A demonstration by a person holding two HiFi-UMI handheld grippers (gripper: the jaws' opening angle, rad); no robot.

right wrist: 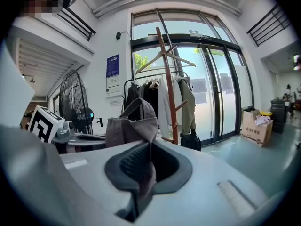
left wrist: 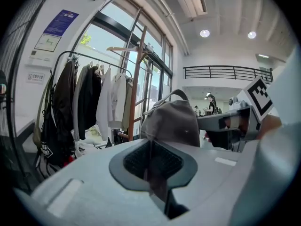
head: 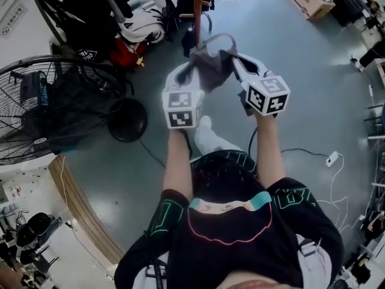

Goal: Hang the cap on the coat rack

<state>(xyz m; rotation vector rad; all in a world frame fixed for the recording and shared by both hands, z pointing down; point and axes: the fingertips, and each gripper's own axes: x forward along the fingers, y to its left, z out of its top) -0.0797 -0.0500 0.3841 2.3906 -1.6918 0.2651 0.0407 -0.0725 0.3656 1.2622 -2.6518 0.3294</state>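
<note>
Both tools are up in front of the person, and the cap (head: 212, 70) hangs stretched between them, in the air above the grey floor (head: 313, 71). The left tongs (head: 191, 71) are closed tight on one edge of the grey fabric. From the left gripper view, the cloth is pinched right in the seam of the left tongs (left wrist: 150, 159), and the crown of the cap (left wrist: 171, 124) bulges up just beyond. The right tongs (head: 236, 62) are doing the same on the other side. In the right gripper view they (right wrist: 149, 164) are clamped on a fold of the cap (right wrist: 131, 124), whose strap loops up over the top. Each tool can see its partner across the cap, marker cube and all. The coat rack (head: 197, 5) stands straight ahead, a brown wooden pole (right wrist: 168, 88) with pegs and a hanger up high, and the cap is near it but not on it. Dark and white garments (left wrist: 89, 102) hang on a rail behind. A big floor fan (head: 36, 107) sits off to the person's left and a cardboard box (right wrist: 256, 126) off to the right.
</note>
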